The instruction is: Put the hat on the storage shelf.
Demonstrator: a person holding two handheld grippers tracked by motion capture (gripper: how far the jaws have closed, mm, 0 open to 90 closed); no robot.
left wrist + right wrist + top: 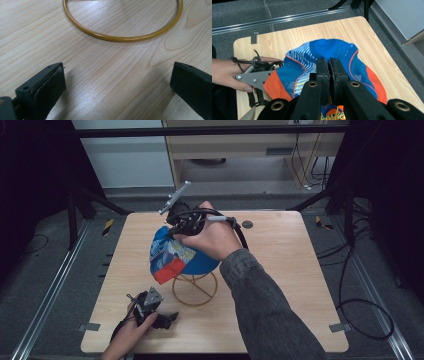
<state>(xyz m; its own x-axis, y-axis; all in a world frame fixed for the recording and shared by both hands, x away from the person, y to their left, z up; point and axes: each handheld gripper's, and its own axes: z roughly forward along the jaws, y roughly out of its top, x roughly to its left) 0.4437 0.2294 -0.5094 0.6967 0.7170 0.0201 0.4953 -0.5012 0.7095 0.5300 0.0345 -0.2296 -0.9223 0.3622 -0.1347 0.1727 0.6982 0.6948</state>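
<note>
- A blue, white and orange fabric cap (172,255) sits on top of a yellow wire stand (195,289) near the middle of the light wooden worktop (280,270).
- The cap's orange brim (165,272) hangs down on the side toward the person's left; its blue crown covers the top of the stand.
- The right gripper (172,229) is held above the far side of the cap, with the person's right hand (212,240) wrapped round its body and a grey sleeve (265,310) running back to the bottom edge of the high view.
- In the right gripper view the two black jaws (329,72) stand almost together, with only a thin slit between the pads; a fold of the cap's blue crown (329,51) bunches up right at their tips, but whether the pads pinch cloth I cannot tell for certain.
- The grey three-cornered plate on top of the right gripper sticks up toward the far edge of the worktop.
- The left gripper (167,319) rests low on the near left part of the worktop, held in the person's left hand (131,332), well apart from the cap.
- In the left gripper view its jaws stand wide apart with bare wood between them and nothing held.
- The round yellow base ring of the stand (122,37) lies flat on the worktop ahead of the left gripper's jaws, near but not touching them.
- A small dark round disc (247,224) lies on the worktop beyond the right hand.
</note>
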